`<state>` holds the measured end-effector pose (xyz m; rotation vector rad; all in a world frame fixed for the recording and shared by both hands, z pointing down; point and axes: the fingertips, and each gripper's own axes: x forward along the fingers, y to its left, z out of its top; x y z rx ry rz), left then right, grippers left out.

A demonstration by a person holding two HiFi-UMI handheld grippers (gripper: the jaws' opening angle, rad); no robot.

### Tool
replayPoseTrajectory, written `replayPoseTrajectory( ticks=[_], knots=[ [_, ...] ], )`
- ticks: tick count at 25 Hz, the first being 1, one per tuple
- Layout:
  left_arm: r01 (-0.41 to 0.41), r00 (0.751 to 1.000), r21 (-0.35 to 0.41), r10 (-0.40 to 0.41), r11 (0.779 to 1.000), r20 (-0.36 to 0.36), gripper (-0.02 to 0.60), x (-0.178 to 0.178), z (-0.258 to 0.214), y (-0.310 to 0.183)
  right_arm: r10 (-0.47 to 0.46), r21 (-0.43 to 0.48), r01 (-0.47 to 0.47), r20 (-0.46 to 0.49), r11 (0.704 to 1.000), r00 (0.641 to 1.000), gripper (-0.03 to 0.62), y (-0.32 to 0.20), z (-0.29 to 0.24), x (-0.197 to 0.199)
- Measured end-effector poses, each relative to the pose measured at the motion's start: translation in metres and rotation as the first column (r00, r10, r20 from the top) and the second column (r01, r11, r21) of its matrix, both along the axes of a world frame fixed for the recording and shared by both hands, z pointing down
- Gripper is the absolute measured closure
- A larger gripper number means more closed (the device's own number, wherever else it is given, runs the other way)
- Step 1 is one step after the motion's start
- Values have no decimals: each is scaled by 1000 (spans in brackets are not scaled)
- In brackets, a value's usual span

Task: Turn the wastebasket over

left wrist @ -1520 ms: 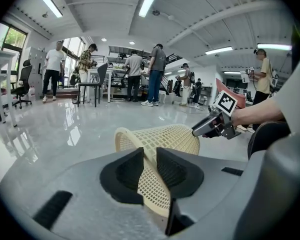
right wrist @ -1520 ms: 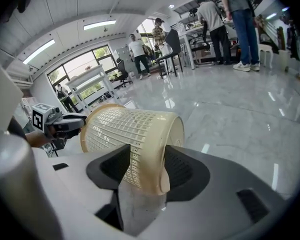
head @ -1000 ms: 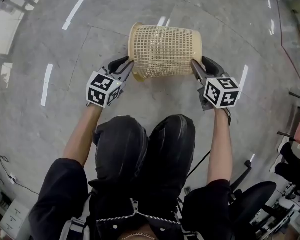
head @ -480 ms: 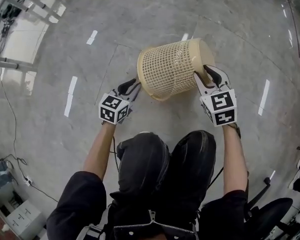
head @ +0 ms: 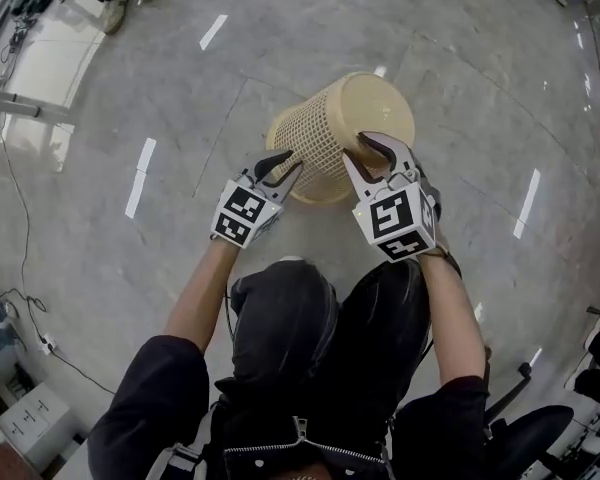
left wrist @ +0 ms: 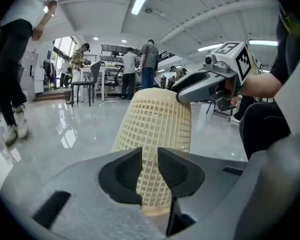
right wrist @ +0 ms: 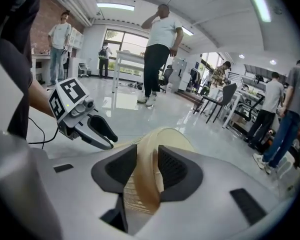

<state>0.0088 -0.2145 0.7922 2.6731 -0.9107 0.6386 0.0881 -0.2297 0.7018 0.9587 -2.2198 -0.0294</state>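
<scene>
Wastebasket [head: 320, 133]: round, tapered, cream-beige plastic. The wall is an open square lattice that can be seen through. A solid smooth band runs round the rim [head: 315, 190], the wide end. The base [head: 382, 108] is closed and flat, the narrow end. Colour is even all over, and nothing shows inside.

Attitude: inverted and tilted. The base is uppermost and tipped away from the person. The wide rim is low and turned toward the person's knees [head: 310, 298], which lie just on its near side. Glossy grey floor [head: 130, 78] lies beneath the wastebasket, streaked with lamp reflections.

Right gripper [head: 358, 148]: at the wastebasket's upper end, jaws astride the edge of the base. They have just been closing. The solid edge fills the gap between them, with both pads on it. Its marker cube [head: 392, 220] is on the wastebasket's near side.

Left gripper [head: 292, 163]: at the wastebasket's low rim, on the left. The jaws are narrow with the rim band between them. The pads seem to nip it, though the view is too close to be quite sure. Its own marker cube [head: 242, 215] is also on the near side.

Several people [right wrist: 160, 49] stand well beyond the wastebasket, among chairs [right wrist: 217, 101].
</scene>
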Motion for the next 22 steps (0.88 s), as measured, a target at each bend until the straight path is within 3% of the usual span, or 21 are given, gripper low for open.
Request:
replayPoseTrajectory(
  ticks=[6, 10, 22],
  knots=[
    [-22, 999, -42, 20, 999, -43, 485, 15, 10, 11, -84, -24, 83, -36, 996, 996, 472, 11, 13, -30],
    [-9, 998, -108, 2, 994, -67, 485, 15, 23, 16, -113, -81, 103, -128, 991, 985, 494, 17, 52, -32],
    [9, 996, -101, -17, 995, -82, 485, 17, 12, 14, -52, -82, 47, -56, 996, 997, 516, 14, 62, -27]
  ],
)
